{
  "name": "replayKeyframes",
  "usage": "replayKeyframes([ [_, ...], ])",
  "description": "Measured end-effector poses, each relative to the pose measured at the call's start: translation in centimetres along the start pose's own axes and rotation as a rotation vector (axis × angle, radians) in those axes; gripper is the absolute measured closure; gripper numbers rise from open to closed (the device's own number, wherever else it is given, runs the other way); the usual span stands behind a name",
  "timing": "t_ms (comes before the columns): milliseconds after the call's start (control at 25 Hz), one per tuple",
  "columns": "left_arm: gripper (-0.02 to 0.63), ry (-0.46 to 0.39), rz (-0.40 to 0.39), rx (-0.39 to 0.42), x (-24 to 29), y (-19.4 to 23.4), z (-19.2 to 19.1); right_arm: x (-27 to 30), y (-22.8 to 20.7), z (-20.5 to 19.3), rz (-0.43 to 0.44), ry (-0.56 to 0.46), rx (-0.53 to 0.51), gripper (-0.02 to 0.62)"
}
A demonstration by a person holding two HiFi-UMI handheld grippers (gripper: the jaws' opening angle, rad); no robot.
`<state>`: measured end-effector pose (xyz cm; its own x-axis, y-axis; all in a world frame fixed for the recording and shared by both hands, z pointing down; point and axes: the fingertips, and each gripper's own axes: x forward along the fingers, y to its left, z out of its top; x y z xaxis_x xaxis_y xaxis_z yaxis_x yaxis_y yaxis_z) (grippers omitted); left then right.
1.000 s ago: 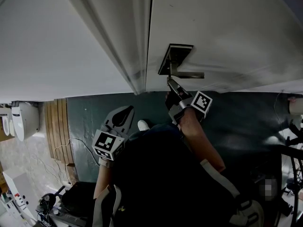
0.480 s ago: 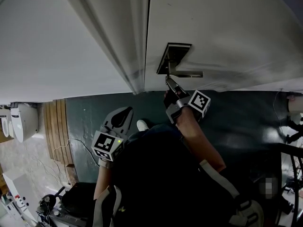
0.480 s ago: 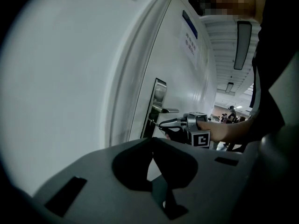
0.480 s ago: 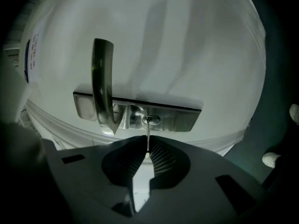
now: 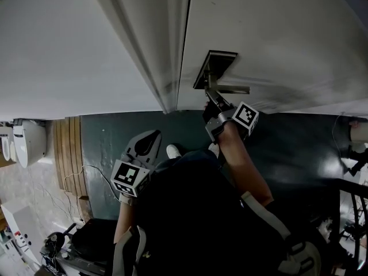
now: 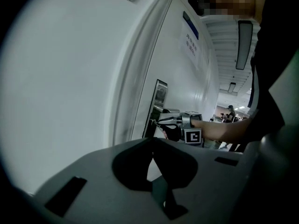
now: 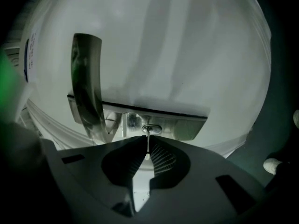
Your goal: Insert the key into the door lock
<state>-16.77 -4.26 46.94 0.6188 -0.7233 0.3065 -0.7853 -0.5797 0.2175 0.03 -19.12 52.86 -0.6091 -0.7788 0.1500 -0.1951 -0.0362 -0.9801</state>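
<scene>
Key (image 7: 147, 143) sits pinched between the pads of my right gripper (image 7: 146, 141), blade pointing straight ahead at the door (image 5: 276, 39). In the right gripper view the blade is a thin bright strip running from the pressed-together tips up to the keyhole (image 7: 150, 129). Its tip meets the slot, but I cannot tell how deep it goes. The keyhole is set in the metal plate (image 7: 189, 125) of the lock, just right of the handle (image 7: 86, 97), which curves up the left side of that view.

From the head view, my right gripper (image 5: 210, 100) is up against the door directly under the plate (image 5: 214, 68), with the handle (image 5: 231, 89) jutting to its right. My left gripper (image 5: 148, 142) hangs low by my body over the dark floor (image 5: 287, 142), well apart from the door. In the left gripper view, the left gripper (image 6: 152, 141) has its jaws closed on each other with nothing between them, and the right gripper (image 6: 175, 124) shows beyond them at the lock.
</scene>
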Motion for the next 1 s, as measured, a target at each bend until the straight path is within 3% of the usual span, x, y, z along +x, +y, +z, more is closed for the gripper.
replayKeyframes([
  [480,0.598,-0.013,-0.005,-0.003,1.1,-1.3,0.7,0.2,-0.1,0.2,0.019,0.017,-0.026,0.56],
  [800,0.598,-0.041,-0.032,-0.005,2.9,-3.3,2.2,-1.8,0.8,0.1,0.019,0.065,-0.08,0.558],
  [1000,0.598,-0.049,-0.06,-0.006,4.8,-4.2,2.8,-4.7,0.9,1.5,-0.03,0.067,-0.167,0.558],
])
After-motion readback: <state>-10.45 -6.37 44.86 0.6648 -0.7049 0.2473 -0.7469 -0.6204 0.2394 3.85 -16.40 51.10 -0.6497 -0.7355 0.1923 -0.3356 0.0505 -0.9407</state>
